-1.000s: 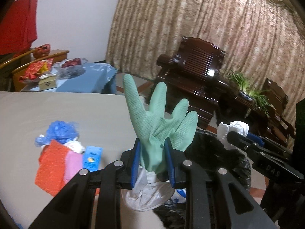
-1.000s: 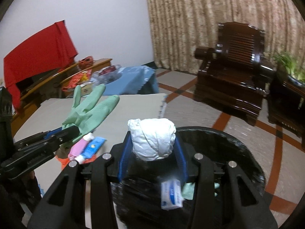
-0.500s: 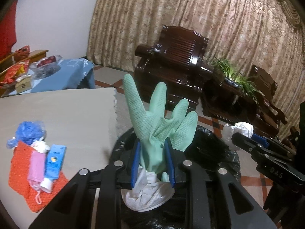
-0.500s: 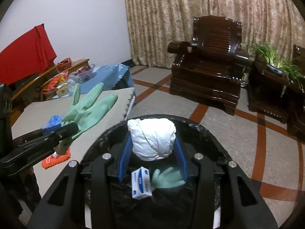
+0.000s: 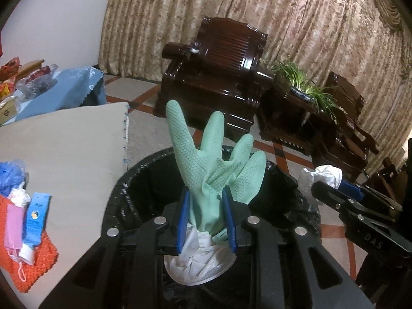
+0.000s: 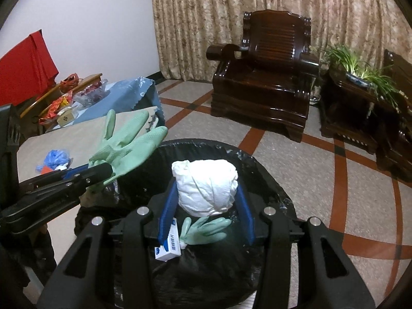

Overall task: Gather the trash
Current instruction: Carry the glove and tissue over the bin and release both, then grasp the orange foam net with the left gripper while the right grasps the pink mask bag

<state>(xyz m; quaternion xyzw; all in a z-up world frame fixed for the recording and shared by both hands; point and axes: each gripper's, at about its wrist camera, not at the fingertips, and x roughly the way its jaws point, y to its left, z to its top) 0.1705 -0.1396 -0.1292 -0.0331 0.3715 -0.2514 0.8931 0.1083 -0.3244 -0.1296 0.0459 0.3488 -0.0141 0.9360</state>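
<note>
My left gripper [image 5: 206, 216] is shut on a green rubber glove [image 5: 213, 162], fingers pointing up, held over the black-lined trash bin [image 5: 134, 180]. White crumpled plastic hangs below its jaws. My right gripper [image 6: 206, 203] is shut on a white crumpled wad [image 6: 206, 188] above the same bin [image 6: 270, 180]. Inside the bin lie another green glove [image 6: 206, 230] and a small white-and-blue box [image 6: 168, 247]. The left gripper with its glove [image 6: 126, 141] shows at the left of the right wrist view; the right gripper with its wad [image 5: 322, 177] shows at the right of the left wrist view.
The beige table [image 5: 64, 141] at the left holds an orange mat [image 5: 33, 262], a blue box [image 5: 36, 221], a pink item and a blue bag [image 5: 10, 177]. Dark wooden armchairs [image 6: 265, 87] and a plant [image 6: 358, 64] stand beyond on the tiled floor.
Both grippers have moved right from over the table's edge to above the bin, each still holding its item. The bin's contents have come into view.
</note>
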